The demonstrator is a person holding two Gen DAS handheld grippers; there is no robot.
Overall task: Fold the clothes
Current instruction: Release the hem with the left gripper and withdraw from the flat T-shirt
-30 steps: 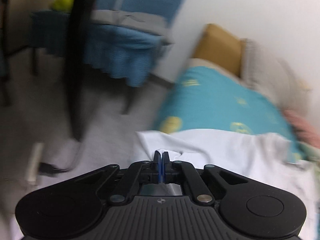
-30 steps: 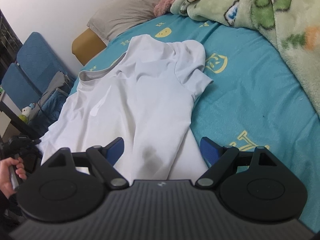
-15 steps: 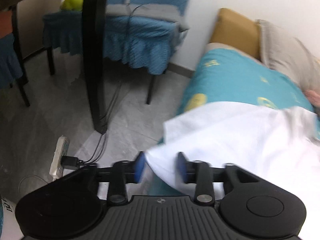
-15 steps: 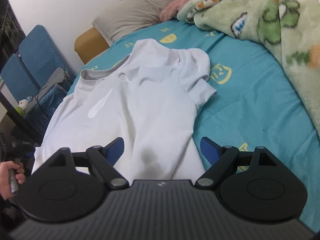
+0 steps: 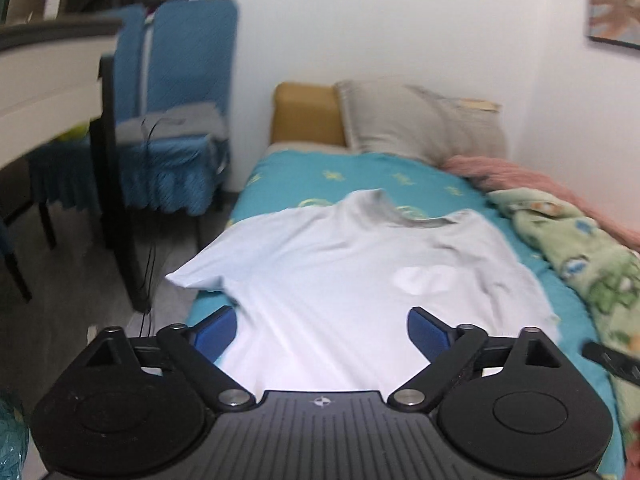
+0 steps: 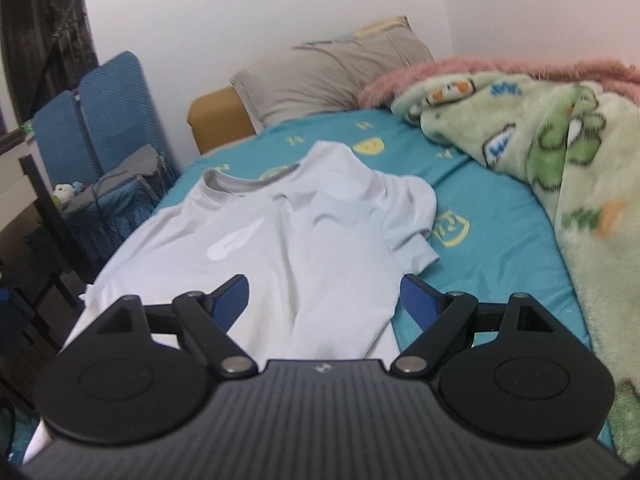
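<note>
A white T-shirt point(image 5: 344, 280) lies spread face up on the teal bed sheet point(image 5: 360, 176), collar toward the pillow. Its left sleeve point(image 5: 200, 274) hangs over the bed's left edge. My left gripper point(image 5: 320, 330) is open and empty, just above the shirt's lower hem. In the right wrist view the same shirt point(image 6: 288, 248) shows with its right sleeve point(image 6: 412, 224) folded up a little. My right gripper point(image 6: 324, 300) is open and empty over the shirt's lower right part.
A grey pillow point(image 5: 420, 124) and a tan headboard point(image 5: 304, 114) are at the bed's head. A green patterned blanket point(image 6: 560, 160) is heaped along the right side. Blue chairs point(image 5: 176, 120) and a table leg point(image 5: 120, 208) stand left of the bed.
My left gripper has opened and let go of the shirt's edge, then swung right to face the bed. The shirt now lies flat. My right gripper has drawn back a little.
</note>
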